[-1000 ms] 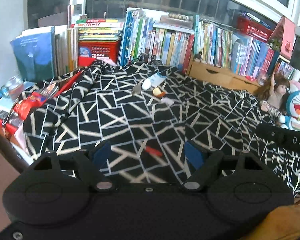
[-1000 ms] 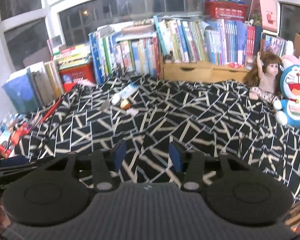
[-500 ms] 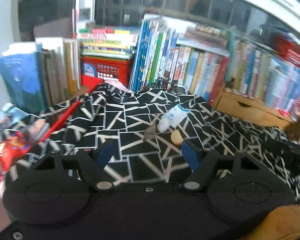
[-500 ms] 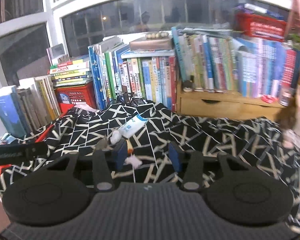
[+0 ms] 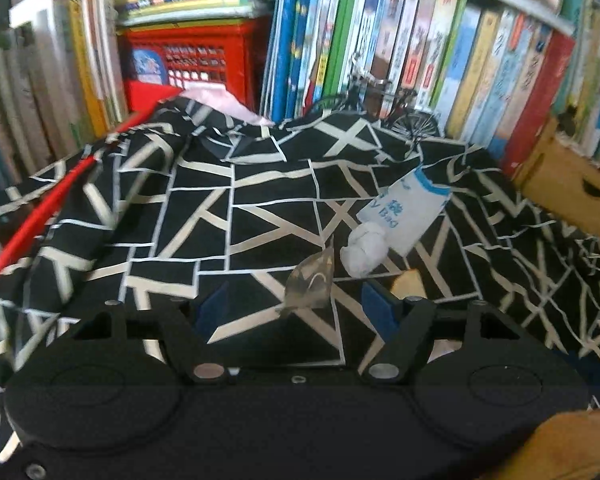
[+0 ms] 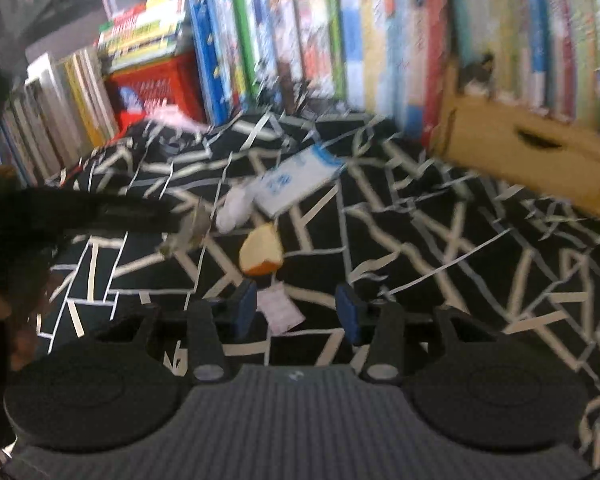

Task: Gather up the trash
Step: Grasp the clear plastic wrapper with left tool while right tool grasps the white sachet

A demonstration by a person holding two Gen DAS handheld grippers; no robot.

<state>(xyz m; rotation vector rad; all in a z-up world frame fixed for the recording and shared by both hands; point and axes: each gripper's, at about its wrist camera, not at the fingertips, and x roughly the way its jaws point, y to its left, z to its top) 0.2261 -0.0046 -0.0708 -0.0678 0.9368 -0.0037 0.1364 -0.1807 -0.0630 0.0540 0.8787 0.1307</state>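
Observation:
Trash lies in a cluster on the black-and-white patterned cloth (image 5: 220,216). My left gripper (image 5: 296,312) is open, and a clear plastic wrapper (image 5: 310,284) stands between its blue pads without touching them. Just beyond lie a crumpled white tissue (image 5: 364,250) and a white-and-blue packet (image 5: 408,208). A tan scrap (image 5: 410,286) peeks out behind the right finger. My right gripper (image 6: 296,310) has its jaws closing around a small white paper (image 6: 280,312), with the pads clear of it. Ahead of it lie an orange-edged scrap (image 6: 262,254), the tissue (image 6: 234,210) and the packet (image 6: 296,182).
Upright books (image 5: 380,40) wall off the back. A red basket (image 5: 188,60) stands at back left, a wooden drawer box (image 6: 520,148) at back right. A small model bicycle (image 5: 380,104) leans on the books. The left gripper's dark body (image 6: 80,216) crosses the right view's left side.
Both grippers have moved forward and down over the cloth to the trash cluster near the books. The doll and blue plush toy have dropped out of view. Both sets of jaws have narrowed a little.

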